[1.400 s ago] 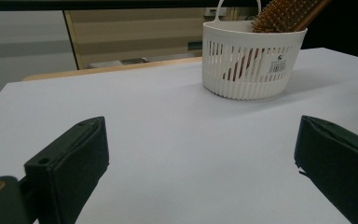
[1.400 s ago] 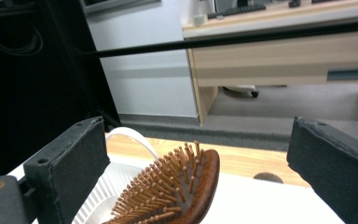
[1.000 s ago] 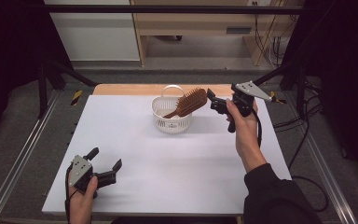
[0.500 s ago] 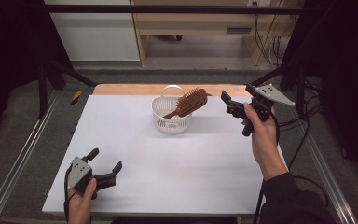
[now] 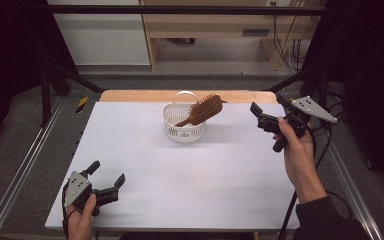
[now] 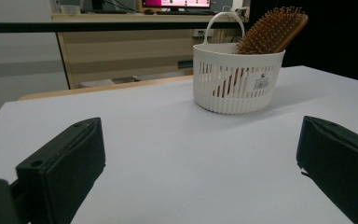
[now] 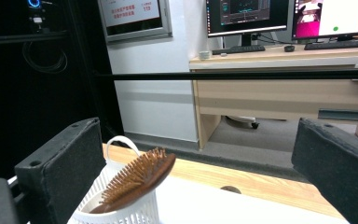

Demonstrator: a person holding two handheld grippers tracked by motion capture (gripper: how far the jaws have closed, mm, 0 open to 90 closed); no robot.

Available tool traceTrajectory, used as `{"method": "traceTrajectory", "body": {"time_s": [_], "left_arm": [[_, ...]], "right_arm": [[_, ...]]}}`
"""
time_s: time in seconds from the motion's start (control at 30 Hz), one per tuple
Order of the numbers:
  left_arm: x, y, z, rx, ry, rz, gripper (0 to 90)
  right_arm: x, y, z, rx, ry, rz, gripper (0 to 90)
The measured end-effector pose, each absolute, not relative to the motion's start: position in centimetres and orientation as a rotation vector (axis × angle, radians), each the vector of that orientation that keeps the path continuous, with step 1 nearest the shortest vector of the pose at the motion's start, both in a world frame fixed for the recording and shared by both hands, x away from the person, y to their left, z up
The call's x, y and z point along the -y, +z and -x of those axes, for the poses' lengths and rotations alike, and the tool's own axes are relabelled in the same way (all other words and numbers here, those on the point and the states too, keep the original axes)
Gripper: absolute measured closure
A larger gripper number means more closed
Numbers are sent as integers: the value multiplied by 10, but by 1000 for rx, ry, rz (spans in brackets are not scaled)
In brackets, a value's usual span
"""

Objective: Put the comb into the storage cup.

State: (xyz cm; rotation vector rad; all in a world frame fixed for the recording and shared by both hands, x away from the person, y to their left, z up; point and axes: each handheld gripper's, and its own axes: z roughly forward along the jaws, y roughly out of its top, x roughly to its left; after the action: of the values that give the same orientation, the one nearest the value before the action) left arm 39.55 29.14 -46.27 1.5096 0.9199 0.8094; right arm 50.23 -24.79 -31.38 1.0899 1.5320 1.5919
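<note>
At the far middle of the table: brush (image 5: 203, 109) in the basket (image 5: 184, 131).
I had the right gripper (image 5: 266, 116) jaws wide, empty, right of the brush and nearer to it; its handle sloped down-left into the basket. My left gripper (image 5: 106, 180) sat wide open, near-left.

A white sticker (image 6: 261, 82) with a barcode sits on the wall of the white basket (image 6: 223, 88), its print too small to read. On the wall at eleven o'clock, a framed notice (image 7: 133, 13) carries red lines ending in "119"; the rest is illegible.
</note>
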Motion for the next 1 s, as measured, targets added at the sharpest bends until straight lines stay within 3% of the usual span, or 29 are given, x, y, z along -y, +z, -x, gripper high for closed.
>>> {"method": "traceTrajectory", "body": {"time_s": [1.0], "left_arm": [[-326,-460,-386,-966,832,-1426,9]], "right_arm": [[277,-364,-455,-1571,1514,-1098,18]]}}
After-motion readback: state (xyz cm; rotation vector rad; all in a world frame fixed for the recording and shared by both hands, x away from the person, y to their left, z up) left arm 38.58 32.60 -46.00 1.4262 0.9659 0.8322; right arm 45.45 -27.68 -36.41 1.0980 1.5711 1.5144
